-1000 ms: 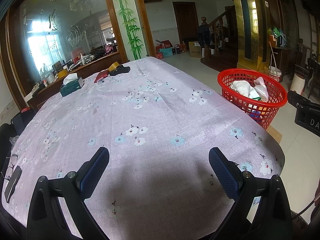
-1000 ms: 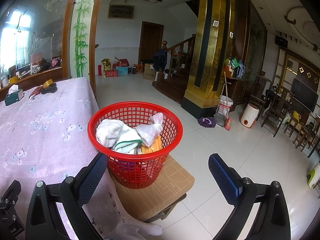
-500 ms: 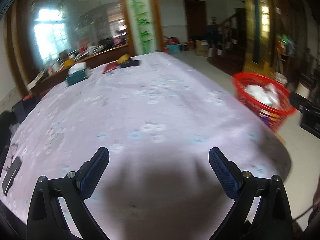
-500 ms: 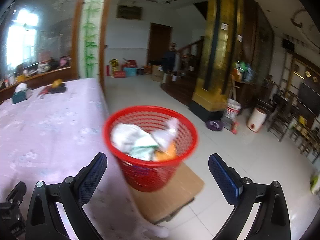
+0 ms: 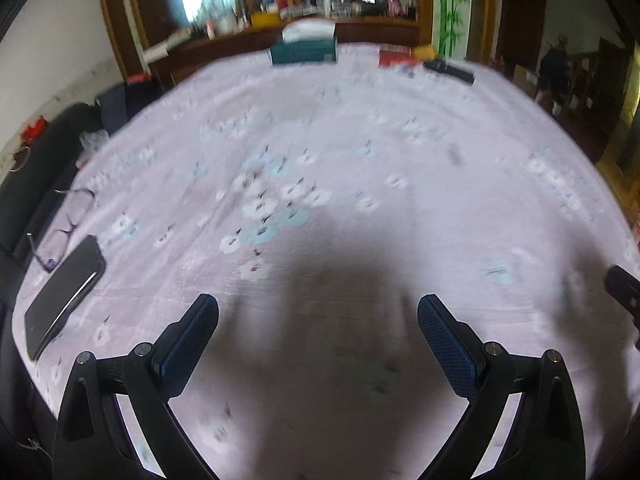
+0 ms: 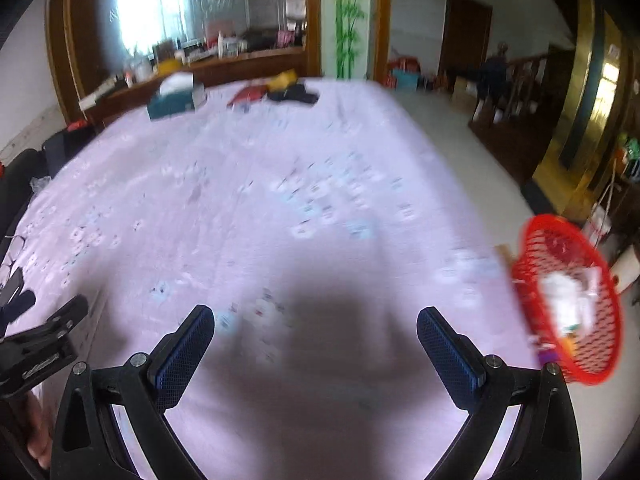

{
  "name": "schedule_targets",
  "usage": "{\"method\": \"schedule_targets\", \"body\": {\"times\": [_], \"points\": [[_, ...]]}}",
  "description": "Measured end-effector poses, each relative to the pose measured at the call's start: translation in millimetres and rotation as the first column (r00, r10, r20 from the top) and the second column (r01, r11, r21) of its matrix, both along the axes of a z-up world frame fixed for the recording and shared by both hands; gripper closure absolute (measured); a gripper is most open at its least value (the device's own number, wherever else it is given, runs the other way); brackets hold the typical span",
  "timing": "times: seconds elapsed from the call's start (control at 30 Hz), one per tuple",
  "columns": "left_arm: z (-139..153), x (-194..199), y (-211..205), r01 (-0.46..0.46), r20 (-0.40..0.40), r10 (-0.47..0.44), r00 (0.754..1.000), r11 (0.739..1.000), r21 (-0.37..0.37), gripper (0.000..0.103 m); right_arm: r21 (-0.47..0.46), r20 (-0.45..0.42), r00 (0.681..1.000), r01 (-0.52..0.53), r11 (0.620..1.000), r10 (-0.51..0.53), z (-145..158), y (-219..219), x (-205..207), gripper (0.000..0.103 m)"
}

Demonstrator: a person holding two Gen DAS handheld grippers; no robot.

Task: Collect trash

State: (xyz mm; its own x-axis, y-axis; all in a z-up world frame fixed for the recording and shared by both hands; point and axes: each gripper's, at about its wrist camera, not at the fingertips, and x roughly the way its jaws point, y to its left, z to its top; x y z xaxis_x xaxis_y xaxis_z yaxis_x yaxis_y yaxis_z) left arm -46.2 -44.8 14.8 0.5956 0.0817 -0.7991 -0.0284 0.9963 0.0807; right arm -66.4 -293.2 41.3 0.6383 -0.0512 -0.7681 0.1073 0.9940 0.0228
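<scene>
Both views swung from basket back over the bench; left gripper and right gripper agape, empty, so likely scanning for remaining trash

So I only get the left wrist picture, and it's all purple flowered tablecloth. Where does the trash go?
Observer: The right wrist view shows a red plastic mesh basket just past the table's right edge.
Operator: Is there anything in it?
Observer: Yes, white crumpled stuff lies inside. It is too blurred to name.
Operator: And are the other tongs carrying something?
Observer: No. The right tongs are open with nothing between them, over the purple flowered tablecloth.
</scene>
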Motion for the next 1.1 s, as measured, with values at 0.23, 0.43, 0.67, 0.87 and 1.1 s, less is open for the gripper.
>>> {"method": "schedule_targets", "body": {"times": [0.23,0.43,0.67,0.87,1.1], "points": [[-12.8,24.8,20.1,0.021,-0.09,-0.029,0.996,0.996,-0.092,0.004,0.02,-0.117,0.991,0.067,0.998,-0.064,-34.3,15.4,42.6,0.001],[-16.2,32.2,20.4,0.059,-0.081,-0.066,0.994,0.994,-0.086,0.0,-0.014,-0.129,0.986,0.106,0.994,-0.107,-36.9,18.4,55.6,0.0],[-15.7,36.7,22.5,0.061,-0.059,-0.067,0.996,0.994,-0.087,0.0,-0.018,-0.133,0.983,0.127,0.992,-0.129,-34.6,16.4,61.5,0.0],[-16.0,39.2,21.5,0.063,-0.061,-0.068,0.996,0.994,-0.088,0.0,-0.017,-0.133,0.983,0.127,0.992,-0.129,-34.6,16.6,61.6,0.0],[-16.3,39.8,21.7,0.065,-0.06,-0.07,0.996,0.994,-0.089,0.0,-0.017,-0.133,0.983,0.128,0.992,-0.129,-34.6,16.9,61.5,0.0]]}}
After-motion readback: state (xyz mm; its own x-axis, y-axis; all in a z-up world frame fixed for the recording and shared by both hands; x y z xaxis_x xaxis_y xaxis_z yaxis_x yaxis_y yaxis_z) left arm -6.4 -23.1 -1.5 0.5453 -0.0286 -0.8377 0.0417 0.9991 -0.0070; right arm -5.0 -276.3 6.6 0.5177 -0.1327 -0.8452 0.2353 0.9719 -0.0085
